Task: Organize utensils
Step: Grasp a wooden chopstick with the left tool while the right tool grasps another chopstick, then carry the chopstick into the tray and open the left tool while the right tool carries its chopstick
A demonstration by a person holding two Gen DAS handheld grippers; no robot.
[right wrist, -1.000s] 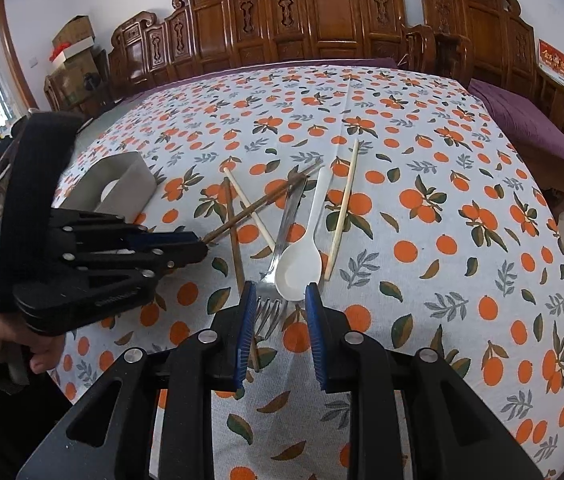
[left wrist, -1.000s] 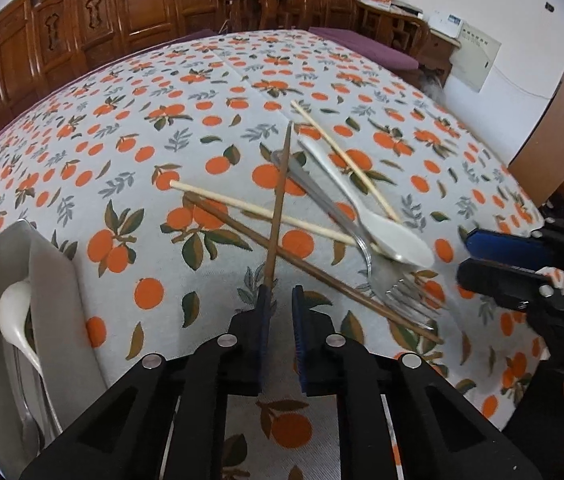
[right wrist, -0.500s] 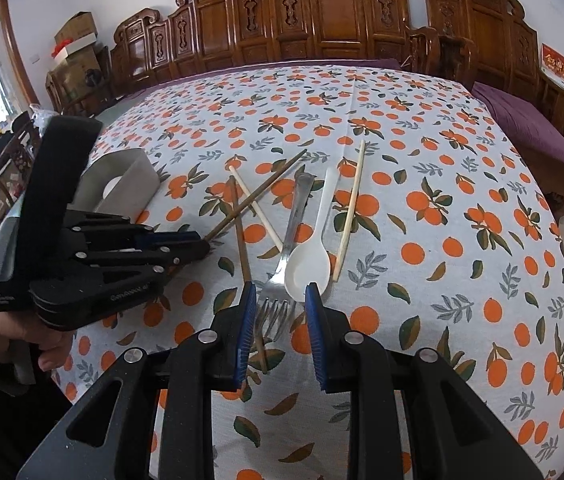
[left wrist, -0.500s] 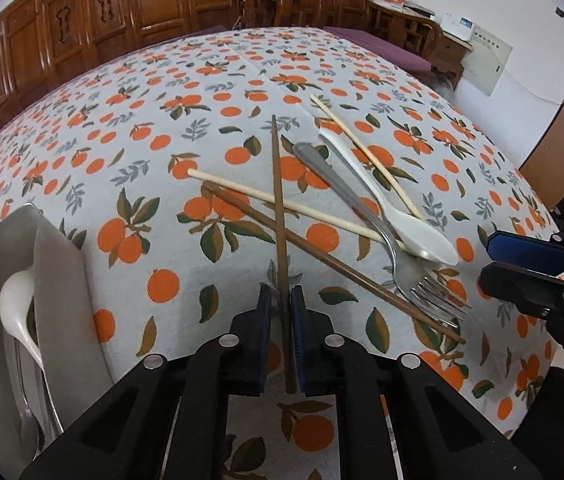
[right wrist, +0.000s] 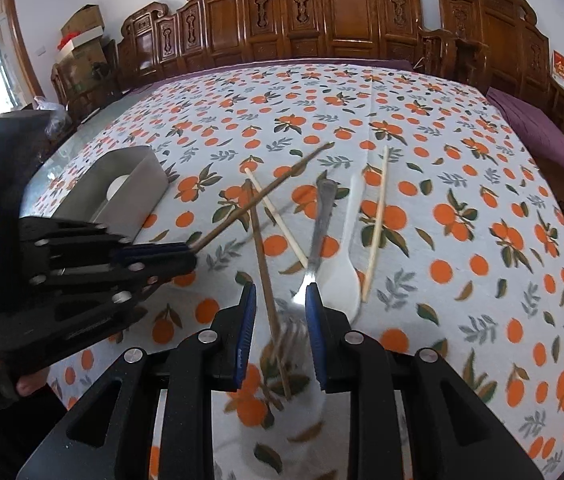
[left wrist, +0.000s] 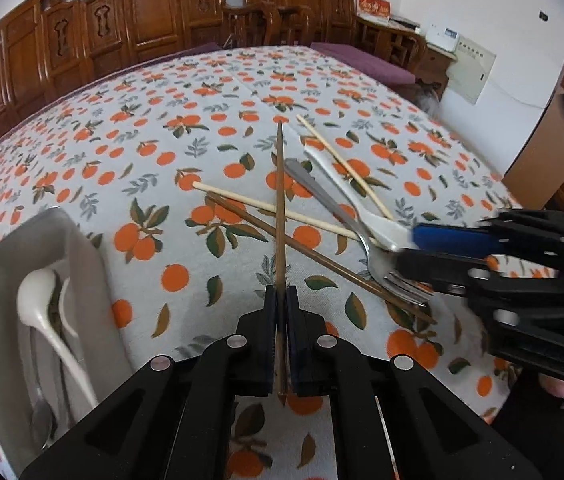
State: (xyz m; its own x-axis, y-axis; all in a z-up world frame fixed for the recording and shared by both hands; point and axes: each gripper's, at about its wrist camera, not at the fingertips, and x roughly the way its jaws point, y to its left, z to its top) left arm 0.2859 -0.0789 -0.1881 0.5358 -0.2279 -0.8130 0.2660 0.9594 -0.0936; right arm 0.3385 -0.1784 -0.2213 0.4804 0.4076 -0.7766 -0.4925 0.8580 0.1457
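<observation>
From my left wrist camera, the grey tray [left wrist: 93, 280] is cut off at the frame's lower left, and the white spoon [left wrist: 47, 316] and metal pieces inside it are smeared. My left gripper [left wrist: 280, 320] is clamped on a dark chopstick [left wrist: 280, 208] that runs away over the pile; its near tip pokes out behind the pads. The right gripper [left wrist: 414, 248] is blurred and covers the bowl end of the white ladle spoon [left wrist: 346, 196].

From my right wrist camera, the fork [right wrist: 322, 220] has its tines blurred between my right gripper's parted pads, which press on nothing I can make out. A second dark chopstick [right wrist: 263, 264] also passes between them. Two pale chopsticks [right wrist: 376, 224] lie on the orange-print tablecloth [right wrist: 462, 184].
</observation>
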